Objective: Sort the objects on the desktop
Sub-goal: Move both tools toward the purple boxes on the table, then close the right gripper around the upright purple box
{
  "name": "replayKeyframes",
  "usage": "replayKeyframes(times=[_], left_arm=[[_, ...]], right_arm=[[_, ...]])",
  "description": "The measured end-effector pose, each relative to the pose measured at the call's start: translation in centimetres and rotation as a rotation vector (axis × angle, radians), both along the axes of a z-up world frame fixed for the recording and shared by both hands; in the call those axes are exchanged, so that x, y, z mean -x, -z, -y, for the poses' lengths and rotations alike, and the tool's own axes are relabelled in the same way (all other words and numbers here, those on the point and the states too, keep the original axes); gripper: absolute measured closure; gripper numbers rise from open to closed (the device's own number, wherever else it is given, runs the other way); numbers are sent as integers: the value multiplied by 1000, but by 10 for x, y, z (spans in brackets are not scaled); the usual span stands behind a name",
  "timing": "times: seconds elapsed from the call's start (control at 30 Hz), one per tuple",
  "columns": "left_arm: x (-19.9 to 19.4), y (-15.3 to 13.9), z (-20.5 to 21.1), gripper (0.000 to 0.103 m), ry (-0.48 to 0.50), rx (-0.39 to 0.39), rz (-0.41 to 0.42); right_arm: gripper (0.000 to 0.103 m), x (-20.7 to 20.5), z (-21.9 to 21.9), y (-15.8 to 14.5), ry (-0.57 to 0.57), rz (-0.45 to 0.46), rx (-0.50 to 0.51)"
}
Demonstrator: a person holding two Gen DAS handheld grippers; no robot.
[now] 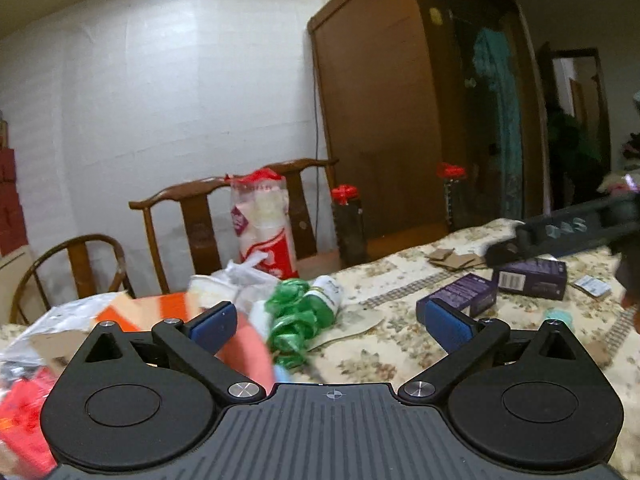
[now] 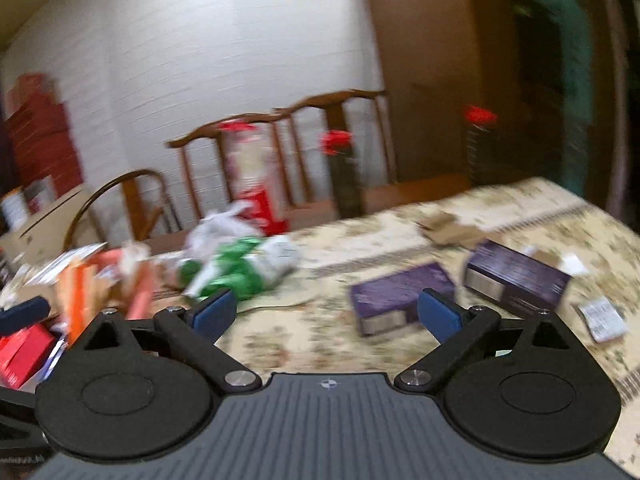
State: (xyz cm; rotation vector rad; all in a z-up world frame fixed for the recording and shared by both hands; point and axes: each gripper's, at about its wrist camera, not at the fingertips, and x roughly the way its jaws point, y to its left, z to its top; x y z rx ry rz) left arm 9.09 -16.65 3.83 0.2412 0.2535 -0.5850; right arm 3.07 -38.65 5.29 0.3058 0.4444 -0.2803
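Both claws are spread wide with nothing between the blue pads, so neither one is carrying anything. The left claw [image 1: 328, 322] hangs over the near edge of the bench with the cream floral cloth [image 1: 400, 344], and right ahead of it is a crinkly green foil bundle [image 1: 294, 320] lying against a white bottle with a green label [image 1: 330, 292] that's tipped on its side. Just behind those sits a knotted whitish plastic bag [image 1: 240, 276], and further back a tall clear sleeve of red and white paper cups [image 1: 266, 224] stands upright in front of a brown wooden chair [image 1: 208, 208]

Off to the left it's a messy pile: a flat orange and white packet [image 1: 144, 308], some red wrappers [image 1: 24, 404] low in the corner, and a pinkish thing under the left pad that's too blurred to call

The right claw [image 2: 326, 314] shows up pretty smeared in its own view. Its right pad sits in front of a dark purple rectangular cardboard box [image 2: 396, 296] lying flat, not touching as far as I can tell. A second purple box [image 2: 520, 280] lies just beyond it to the right, with a small white printed sachet [image 2: 604, 316] near the bench edge and scraps of brown cardboard [image 2: 448, 232] further back

From the left camera the right claw is a dark blurry shape hovering above that second box
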Motion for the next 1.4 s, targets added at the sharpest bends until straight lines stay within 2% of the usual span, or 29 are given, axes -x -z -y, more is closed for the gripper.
replayKeyframes(times=[0.17, 0.3, 0.43, 0.53, 0.6, 0.77, 0.9, 1.03, 1.2, 1.4], left_arm=[[-41, 9, 38, 0, -62, -5, -38], [-82, 12, 59, 0, -101, -3, -71], [-118, 16, 75, 0, -148, -4, -109], [-134, 28, 93, 0, -65, -9, -153], [-131, 41, 106, 0, 20, -57, -135], [-113, 84, 141, 0, 156, -216, -84], [-108, 98, 163, 0, 204, -256, -48], [-115, 101, 177, 0, 257, -231, -56], [-128, 104, 189, 0, 269, -178, -117], [-124, 111, 189, 0, 287, -177, -174]], right_arm=[[3, -24, 44, 39, 55, -131, -97], [3, -51, 70, 72, 84, -184, -172], [3, -76, 86, 91, 97, -215, -227], [3, -84, 99, 97, 90, -189, -305], [3, -83, 107, 96, 99, -158, -316], [3, -87, 126, 92, 76, -204, -275], [3, -84, 136, 78, 14, -204, -225], [3, -85, 140, 76, -21, -234, -171], [3, -94, 153, 87, -70, -190, -350], [3, -111, 158, 103, -77, -199, -378]])
